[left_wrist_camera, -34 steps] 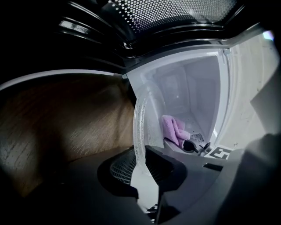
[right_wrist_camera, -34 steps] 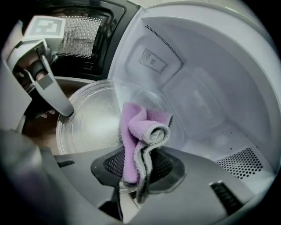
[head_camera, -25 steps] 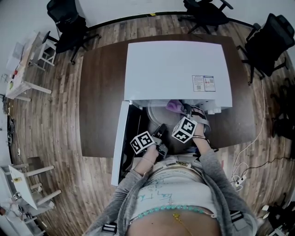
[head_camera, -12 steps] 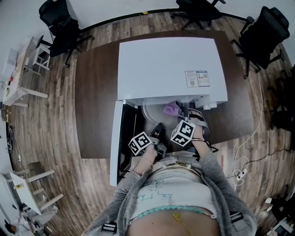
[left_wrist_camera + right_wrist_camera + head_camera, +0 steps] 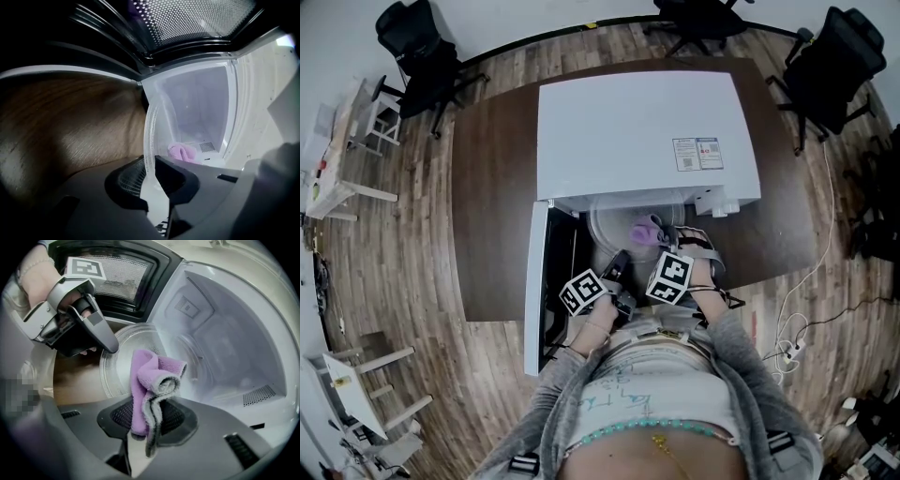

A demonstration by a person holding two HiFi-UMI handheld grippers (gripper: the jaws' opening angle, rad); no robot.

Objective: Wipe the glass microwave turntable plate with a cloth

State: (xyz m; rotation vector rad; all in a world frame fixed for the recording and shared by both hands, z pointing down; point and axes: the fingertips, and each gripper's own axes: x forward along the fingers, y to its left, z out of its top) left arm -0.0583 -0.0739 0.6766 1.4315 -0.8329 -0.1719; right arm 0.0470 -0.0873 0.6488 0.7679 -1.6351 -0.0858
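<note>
The glass turntable plate (image 5: pixel 614 223) sticks out of the open microwave's mouth. In the left gripper view the plate (image 5: pixel 157 117) stands edge-on, and my left gripper (image 5: pixel 149 171) is shut on its near rim. The right gripper view shows that left gripper (image 5: pixel 108 344) pinching the plate's (image 5: pixel 119 357) left edge. My right gripper (image 5: pixel 147 416) is shut on a folded purple cloth (image 5: pixel 149 376) held against the plate's face. From the head view the cloth (image 5: pixel 643 230) lies on the plate just ahead of the right gripper (image 5: pixel 662 238), with the left gripper (image 5: pixel 619 261) beside it.
The white microwave (image 5: pixel 628 131) sits on a dark wooden table (image 5: pixel 487 187), its door (image 5: pixel 534 291) swung open to my left. Its white cavity (image 5: pixel 220 343) lies behind the plate. Black office chairs (image 5: pixel 427 47) stand around the table on the wood floor.
My right gripper has drawn the purple cloth across the plate, toward me and a little left. The left gripper keeps its hold on the rim and has stayed in place.
</note>
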